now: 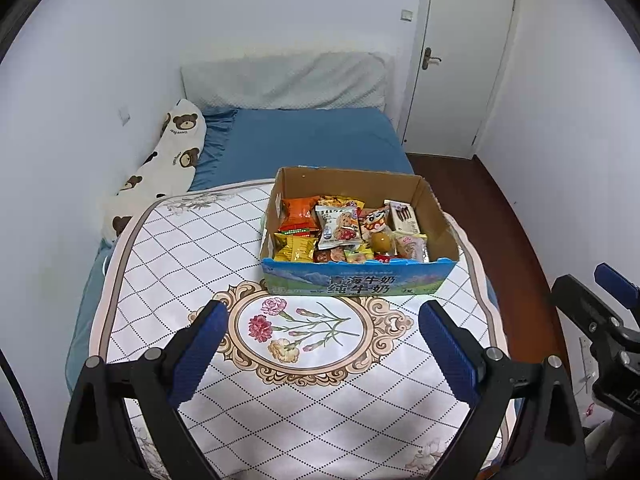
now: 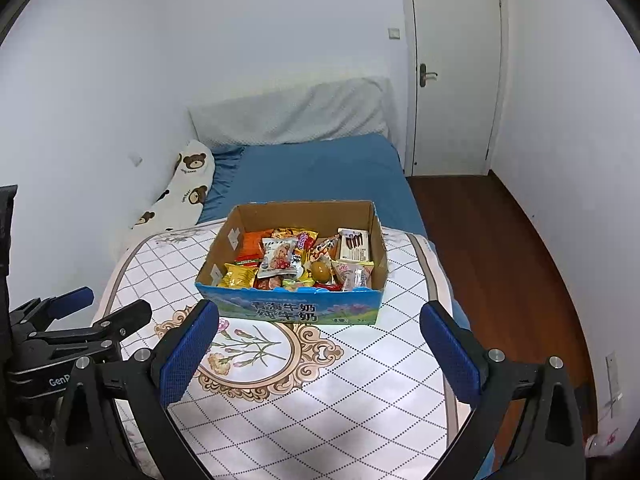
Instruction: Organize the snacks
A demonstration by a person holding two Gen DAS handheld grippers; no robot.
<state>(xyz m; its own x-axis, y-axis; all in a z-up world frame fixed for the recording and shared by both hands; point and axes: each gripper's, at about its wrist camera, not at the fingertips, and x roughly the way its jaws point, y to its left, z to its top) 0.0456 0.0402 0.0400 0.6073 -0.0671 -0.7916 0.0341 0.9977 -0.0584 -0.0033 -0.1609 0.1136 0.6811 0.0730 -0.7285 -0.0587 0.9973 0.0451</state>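
- The left gripper sits nearest, its blue-padded fingers spread wide with nothing between them, above a quilted mat printed with a diamond grid.
- The right gripper is likewise spread wide and holds nothing; it hangs over the same mat, alongside the left one.
- Right under the gap of the left gripper's fingers, a flower medallion is printed on the mat; in the right wrist view it lies under the left finger.
- Just ahead of both grippers stands a cardboard box, open-topped, its blue front printed with Chinese characters, resting on the mat.
- Inside the box lie the snacks, piled loosely: an orange packet, a yellow packet, a white cookie packet, and a pale carton at the back right. A round brownish item sits among them; it may be a wrapped egg.
- Beyond the box, blue bedding runs to a padded headboard.
- Far left of the grippers, a bear-print pillow leans on the wall.
- Far right, a white door stands shut.
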